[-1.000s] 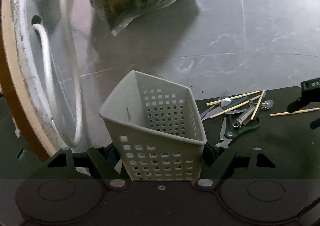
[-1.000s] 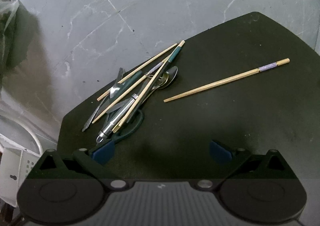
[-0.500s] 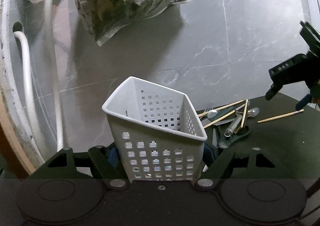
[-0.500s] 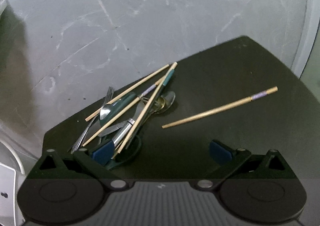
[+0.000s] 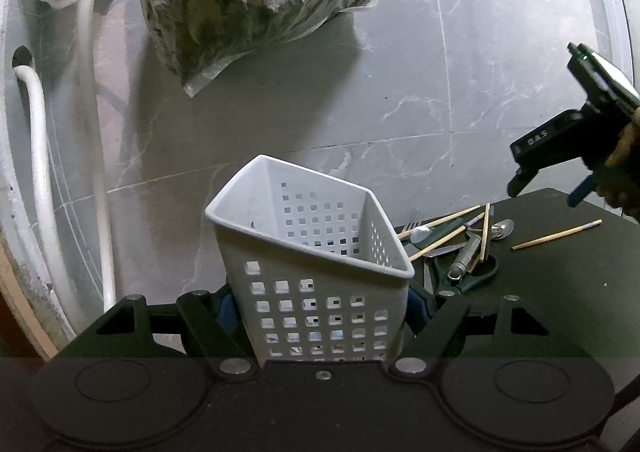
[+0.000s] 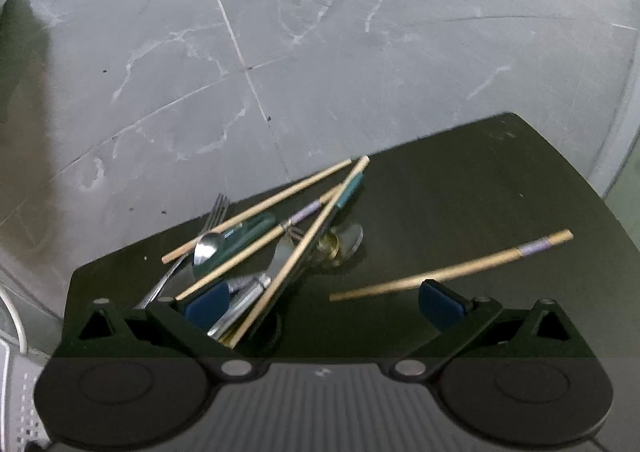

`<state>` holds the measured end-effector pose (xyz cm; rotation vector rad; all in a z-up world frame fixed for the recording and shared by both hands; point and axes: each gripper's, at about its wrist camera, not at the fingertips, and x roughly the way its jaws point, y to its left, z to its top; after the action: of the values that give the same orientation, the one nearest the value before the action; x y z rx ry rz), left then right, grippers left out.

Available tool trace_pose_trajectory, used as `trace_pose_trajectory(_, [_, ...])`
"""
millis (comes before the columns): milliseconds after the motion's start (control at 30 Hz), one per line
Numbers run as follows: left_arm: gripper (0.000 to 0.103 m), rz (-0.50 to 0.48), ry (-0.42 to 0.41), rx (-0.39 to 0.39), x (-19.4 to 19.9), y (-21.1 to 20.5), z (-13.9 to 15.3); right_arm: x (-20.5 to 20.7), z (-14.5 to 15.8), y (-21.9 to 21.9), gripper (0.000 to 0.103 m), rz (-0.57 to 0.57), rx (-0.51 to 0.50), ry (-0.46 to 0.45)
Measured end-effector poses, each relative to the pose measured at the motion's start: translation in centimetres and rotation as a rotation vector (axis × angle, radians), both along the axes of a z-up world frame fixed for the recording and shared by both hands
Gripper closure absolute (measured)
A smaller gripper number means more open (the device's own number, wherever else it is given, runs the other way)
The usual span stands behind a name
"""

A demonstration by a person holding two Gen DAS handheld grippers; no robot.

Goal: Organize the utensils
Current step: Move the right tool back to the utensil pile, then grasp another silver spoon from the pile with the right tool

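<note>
Utensils point(image 6: 276, 248) are lying heaped on a dark mat point(image 6: 460, 188) over grey marble flooring point(image 6: 320, 52). Left gripper point(image 5: 320, 304) is clamping a white perforated basket point(image 5: 316, 264); right gripper point(image 6: 324, 300) is hovering wide.

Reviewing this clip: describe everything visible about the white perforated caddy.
The white perforated caddy looks like matte plastic, with square holes in rows across its walls and a smooth rolled rim. It is three-sided, open-topped, roughly upright and appears empty. The left gripper is shut on its lower walls, blue pads against both sides. It sits just left of the dark mat and the utensil pile, apart from both.
</note>
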<state>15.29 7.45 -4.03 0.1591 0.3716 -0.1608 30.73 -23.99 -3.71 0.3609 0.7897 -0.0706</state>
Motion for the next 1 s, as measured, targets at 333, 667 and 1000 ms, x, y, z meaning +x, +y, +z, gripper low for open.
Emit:
trace_pose_trajectory(333, [0.025,0.033,0.020,-0.016,0.8,-0.5,0.0,4.4,-1.6,-3.8,0.000,-0.024,0.014,-0.021])
trace_pose_trajectory(667, [0.025,0.087,0.033,-0.009,1.2,-1.3,0.1,4.7,-2.9,-7.8,0.005,0.065,0.009,-0.080])
trace_pose_trajectory(1000, [0.024,0.145,0.071,0.013,1.8,-2.3,0.5,6.5,-5.8,-8.3,0.020,0.201,0.062,-0.117])
